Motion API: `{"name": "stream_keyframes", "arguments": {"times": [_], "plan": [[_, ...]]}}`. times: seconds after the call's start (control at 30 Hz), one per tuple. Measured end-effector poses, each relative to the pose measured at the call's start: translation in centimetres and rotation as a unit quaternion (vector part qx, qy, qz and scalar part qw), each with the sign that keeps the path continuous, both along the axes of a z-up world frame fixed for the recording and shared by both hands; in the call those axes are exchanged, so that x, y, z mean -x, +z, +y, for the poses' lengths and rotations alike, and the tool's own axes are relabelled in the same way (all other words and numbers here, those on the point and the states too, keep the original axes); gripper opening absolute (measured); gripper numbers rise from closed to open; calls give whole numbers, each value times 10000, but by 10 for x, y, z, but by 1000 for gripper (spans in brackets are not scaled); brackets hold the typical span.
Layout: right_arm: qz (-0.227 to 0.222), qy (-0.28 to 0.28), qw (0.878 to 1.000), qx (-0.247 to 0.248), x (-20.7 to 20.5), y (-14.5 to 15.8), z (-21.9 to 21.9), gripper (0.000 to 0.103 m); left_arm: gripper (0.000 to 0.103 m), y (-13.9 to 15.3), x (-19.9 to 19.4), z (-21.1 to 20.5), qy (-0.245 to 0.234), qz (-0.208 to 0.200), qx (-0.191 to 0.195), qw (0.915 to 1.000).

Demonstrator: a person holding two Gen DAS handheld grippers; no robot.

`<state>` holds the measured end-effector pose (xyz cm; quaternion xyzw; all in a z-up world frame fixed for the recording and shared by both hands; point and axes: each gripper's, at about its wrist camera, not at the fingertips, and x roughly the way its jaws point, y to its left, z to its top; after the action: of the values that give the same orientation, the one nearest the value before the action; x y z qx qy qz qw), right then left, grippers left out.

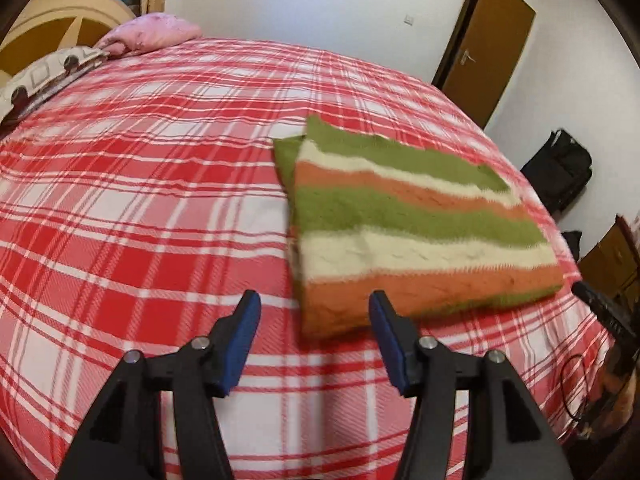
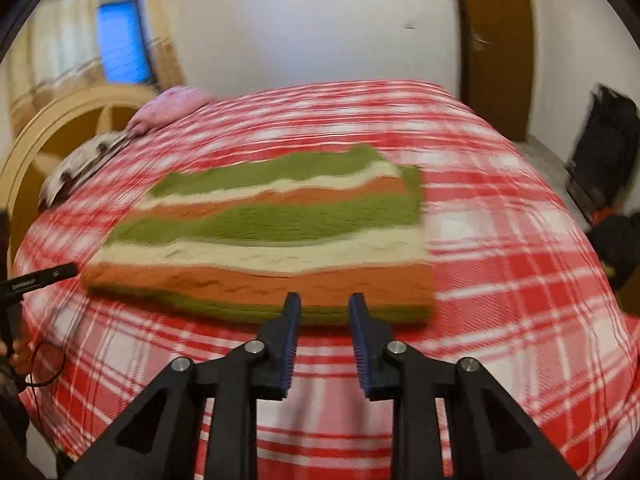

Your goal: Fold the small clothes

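A folded knit garment with green, cream and orange stripes lies flat on the red plaid bed cover. My left gripper is open and empty, above the bed just before the garment's near left corner. In the right wrist view the same garment lies ahead, blurred. My right gripper is open and empty, with its fingertips just short of the garment's near green edge. The tip of the left gripper shows at the left edge of the right wrist view.
A pink pillow and a patterned pillow lie by the wooden headboard at the far left. A brown door and black bags stand beyond the bed's right edge. A black cable hangs at the near left.
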<state>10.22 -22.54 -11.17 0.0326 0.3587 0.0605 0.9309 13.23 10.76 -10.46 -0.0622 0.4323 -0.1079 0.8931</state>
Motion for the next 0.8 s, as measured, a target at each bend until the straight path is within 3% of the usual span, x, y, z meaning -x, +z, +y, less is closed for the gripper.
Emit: {"name": "stream_keyframes", "arguments": {"times": [0.13, 0.2, 0.27, 0.3, 0.37, 0.43, 0.67, 0.8], "plan": [[48, -47, 9999, 117, -17, -11, 13, 25, 59, -1, -2, -29, -34, -200, -530, 9984], [334, -122, 9990, 270, -24, -30, 13, 25, 59, -12, -12, -38, 151, -28, -921, 9956], [707, -222, 9972, 116, -29, -52, 8, 25, 62, -26, -20, -39, 313, 208, -1202, 9920], [545, -227, 9983, -10, -24, -53, 5, 25, 63, -32, -21, -36, 365, 332, -1193, 9916], [556, -211, 9982, -104, -21, -53, 1, 25, 70, -35, -20, -26, 472, 367, -1011, 9931], [608, -230, 9977, -187, -19, -54, -2, 25, 73, -36, -19, -21, 507, 365, -1079, 9922], [662, -209, 9975, 116, -7, -57, 4, 25, 76, -36, -6, -22, 531, 272, -1280, 9900], [752, -229, 9969, -90, -4, -42, 2, 25, 76, -25, 3, -24, 606, 146, -1458, 9873]]}}
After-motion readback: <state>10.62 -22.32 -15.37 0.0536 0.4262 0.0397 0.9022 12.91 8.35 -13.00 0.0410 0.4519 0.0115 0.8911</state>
